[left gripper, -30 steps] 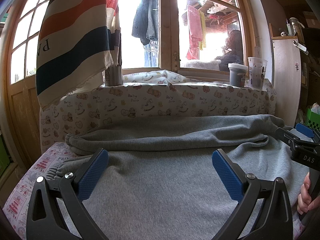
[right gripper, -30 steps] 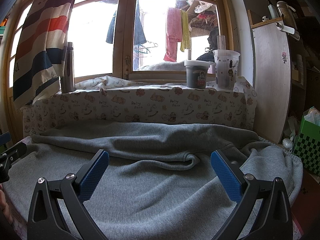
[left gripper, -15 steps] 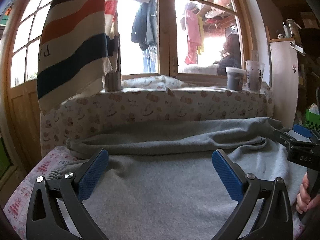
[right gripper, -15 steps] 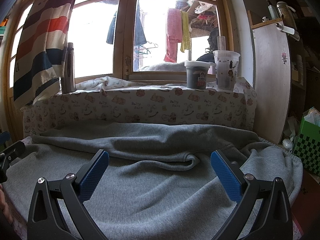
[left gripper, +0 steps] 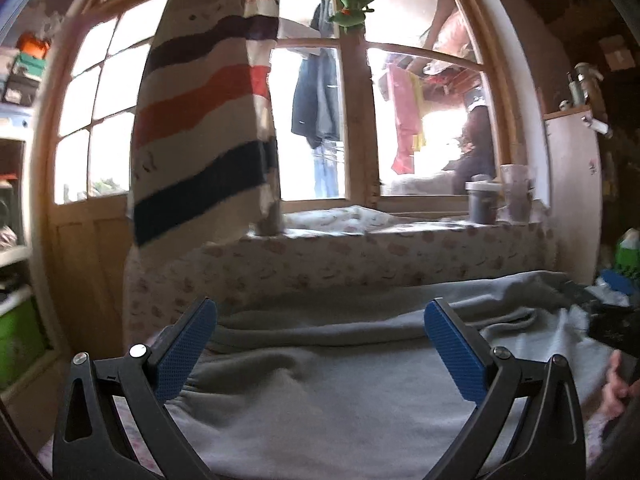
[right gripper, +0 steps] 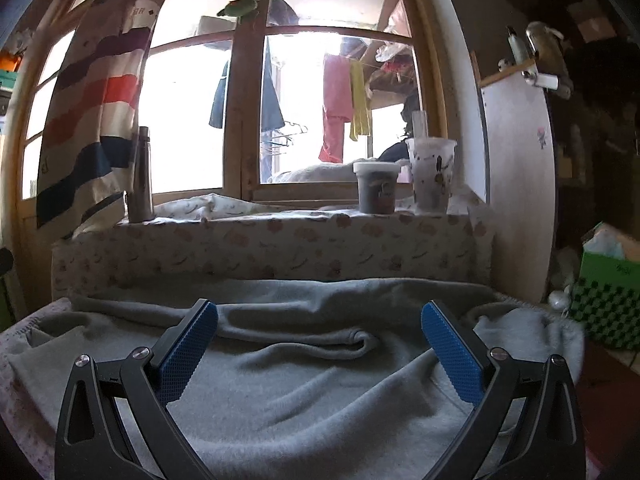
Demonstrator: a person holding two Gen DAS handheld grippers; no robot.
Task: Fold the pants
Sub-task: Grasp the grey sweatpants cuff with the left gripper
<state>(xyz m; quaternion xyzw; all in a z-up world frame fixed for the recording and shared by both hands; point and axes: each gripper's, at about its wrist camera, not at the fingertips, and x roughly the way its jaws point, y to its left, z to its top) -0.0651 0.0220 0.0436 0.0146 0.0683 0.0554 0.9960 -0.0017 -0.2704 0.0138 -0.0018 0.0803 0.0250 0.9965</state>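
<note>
Grey sweatpants (left gripper: 320, 392) lie spread across the printed bed cover, one long fold running along the far side below the window ledge. In the right wrist view the same pants (right gripper: 312, 392) show a rolled cuff near the middle and the waistband bunched at the right. My left gripper (left gripper: 320, 344) hovers above the cloth, open, nothing between its blue pads. My right gripper (right gripper: 320, 344) is open too, above the middle of the pants. A hand (left gripper: 616, 388) shows at the right edge of the left wrist view.
A padded ledge (right gripper: 272, 248) with a printed cover runs behind the pants. On it stand a metal bottle (right gripper: 140, 176), a grey tub (right gripper: 376, 188) and a plastic cup (right gripper: 430, 176). A striped towel (left gripper: 204, 132) hangs at the left. A green box (right gripper: 608, 284) sits right.
Both grippers have lifted and tilted upward, so more of the window shows and the pants sit lower in view. Both stay open. The left view is blurred by motion.
</note>
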